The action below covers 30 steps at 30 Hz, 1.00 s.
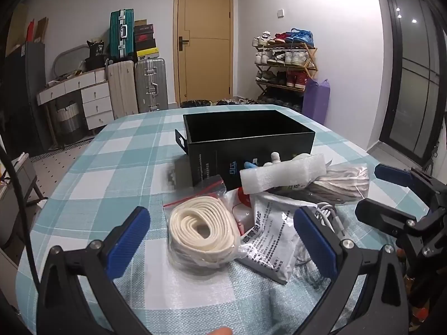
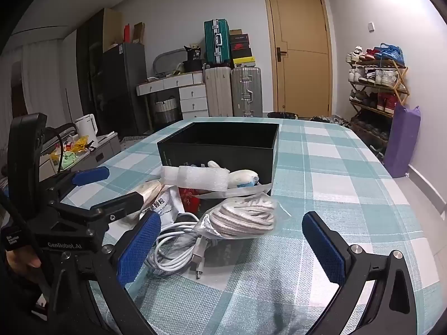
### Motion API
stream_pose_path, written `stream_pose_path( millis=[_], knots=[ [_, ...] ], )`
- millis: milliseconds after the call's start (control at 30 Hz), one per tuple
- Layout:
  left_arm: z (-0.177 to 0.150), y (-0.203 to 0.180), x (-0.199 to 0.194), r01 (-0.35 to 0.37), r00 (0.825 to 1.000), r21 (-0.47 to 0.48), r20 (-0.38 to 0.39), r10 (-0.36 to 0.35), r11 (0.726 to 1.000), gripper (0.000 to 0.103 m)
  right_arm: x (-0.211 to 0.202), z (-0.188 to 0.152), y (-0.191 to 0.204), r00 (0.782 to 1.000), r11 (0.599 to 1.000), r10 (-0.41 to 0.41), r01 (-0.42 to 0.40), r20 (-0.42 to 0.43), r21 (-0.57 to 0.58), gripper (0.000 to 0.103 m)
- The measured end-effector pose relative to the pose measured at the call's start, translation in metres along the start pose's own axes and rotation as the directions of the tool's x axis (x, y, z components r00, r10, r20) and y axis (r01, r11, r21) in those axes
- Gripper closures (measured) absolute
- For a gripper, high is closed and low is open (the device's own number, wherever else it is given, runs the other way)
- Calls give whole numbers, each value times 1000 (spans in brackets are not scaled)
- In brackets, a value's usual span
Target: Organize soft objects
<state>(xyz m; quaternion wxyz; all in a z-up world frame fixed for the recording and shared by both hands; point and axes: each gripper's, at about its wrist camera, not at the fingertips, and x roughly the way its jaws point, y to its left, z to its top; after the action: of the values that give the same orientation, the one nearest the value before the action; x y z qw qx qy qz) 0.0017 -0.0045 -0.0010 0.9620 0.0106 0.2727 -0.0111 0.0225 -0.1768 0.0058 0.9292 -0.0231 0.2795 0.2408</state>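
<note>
An open black box (image 1: 248, 134) (image 2: 220, 145) stands on the checked tablecloth. In front of it lies a pile of soft things: a bagged coil of cream lace (image 1: 202, 230), a white printed pouch (image 1: 275, 238) (image 2: 164, 205), a white foam wrap (image 1: 282, 174) (image 2: 198, 178), a bagged grey-white cord (image 1: 343, 181) (image 2: 243, 217), a white cable (image 2: 173, 248) and a small plush toy (image 2: 243, 177). My left gripper (image 1: 220, 240) is open, its fingers either side of the lace coil. My right gripper (image 2: 232, 248) is open just before the cord bag, and also shows in the left wrist view (image 1: 388, 192).
The table (image 2: 335, 173) carries a teal and white checked cloth. Behind it are suitcases (image 1: 137, 86), a drawer desk (image 1: 83, 95), a yellow door (image 1: 205, 39), a shoe rack (image 1: 285, 64) and a purple bag (image 2: 402, 139).
</note>
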Motion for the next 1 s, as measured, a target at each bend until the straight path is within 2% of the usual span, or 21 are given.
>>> stream_pose_path(
  millis=[33,67,100,133,267,333,433,1000],
  knots=[
    [0,-3,1,0,1000,5,-1,0,1000,0,-1,0,-1,1000,1000,2,-2,21,12,0],
    [0,-6,2,3,1000,11,-2,-3,1000,0,0,0,-1,1000,1000,1,-1,-2,11,0],
    [-2,6,-2,31,999,-52,22,-29,998,0,0,0,-1,1000,1000,2,-2,-3,9,0],
    [-2,13,0,24,1000,-53,17,-23,998,0,0,0,-1,1000,1000,2,-2,-5,9,0],
    [-1,19,-2,18,1000,-35,17,-17,999,0,1,1,-1,1000,1000,-1,1,-5,-1,0],
    [-1,5,-3,1,1000,-20,18,-1,1000,0,-1,-1,-1,1000,1000,-2,2,-4,1,0],
    [0,4,-3,2,1000,-12,17,-2,1000,0,-1,0,0,1000,1000,-2,2,-6,-7,0],
    [-1,3,-4,5,1000,-17,16,-5,1000,0,0,-2,2,1000,1000,-12,12,-8,-25,0]
  ],
)
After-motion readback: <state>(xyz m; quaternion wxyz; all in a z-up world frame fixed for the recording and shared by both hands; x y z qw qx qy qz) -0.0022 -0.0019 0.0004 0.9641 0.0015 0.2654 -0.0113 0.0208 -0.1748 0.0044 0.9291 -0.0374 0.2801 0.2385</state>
